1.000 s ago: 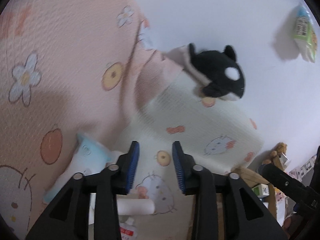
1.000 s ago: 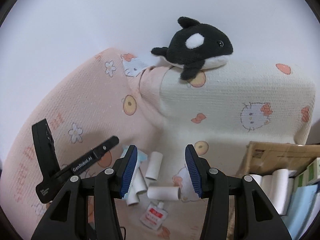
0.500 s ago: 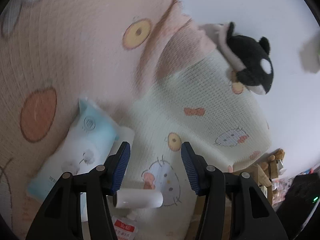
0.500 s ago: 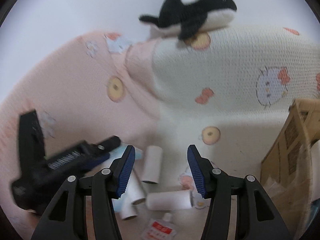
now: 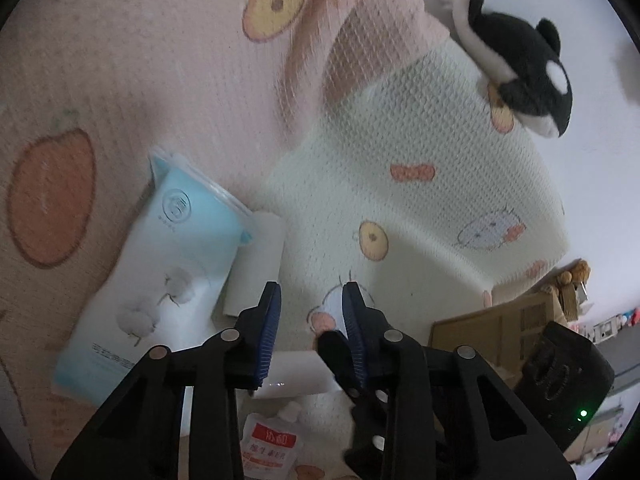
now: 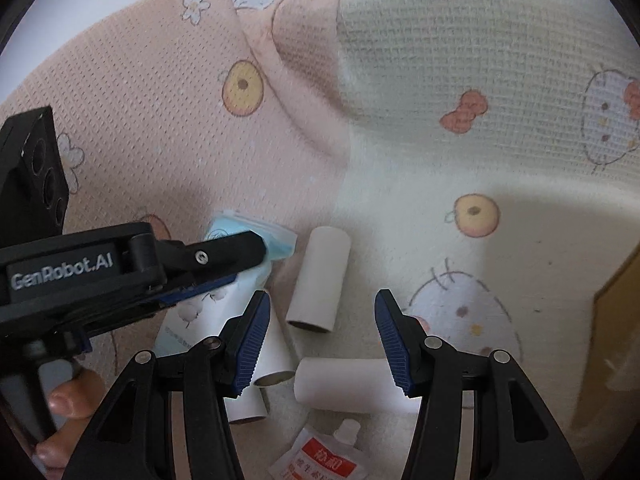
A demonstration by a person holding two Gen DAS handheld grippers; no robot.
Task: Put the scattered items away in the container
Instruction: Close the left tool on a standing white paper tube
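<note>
A: Location of the scattered items?

B: White paper rolls lie on the patterned bed cover. One roll (image 6: 340, 384) lies crosswise just below and between the right gripper (image 6: 320, 344) fingers; another roll (image 6: 318, 284) lies ahead of it, slightly left. A red-labelled pouch (image 6: 320, 464) sits beneath that gripper. A light-blue tissue pack (image 5: 160, 284) lies ahead-left of the left gripper (image 5: 310, 320).

A: Gripper condition?

B: Right gripper: released, nothing between the pads. Left gripper: jaws closing, pads clear of any item; a roll (image 5: 296, 376) lies across beneath its fingers, contact cannot be determined.

A: Container?

B: A cardboard box (image 5: 500, 332) stands to the right of the left gripper, partly hidden.

A: Surroundings?

B: A plush orca (image 5: 520, 60) rests on the raised cover edge, far ahead-right of the left gripper.
</note>
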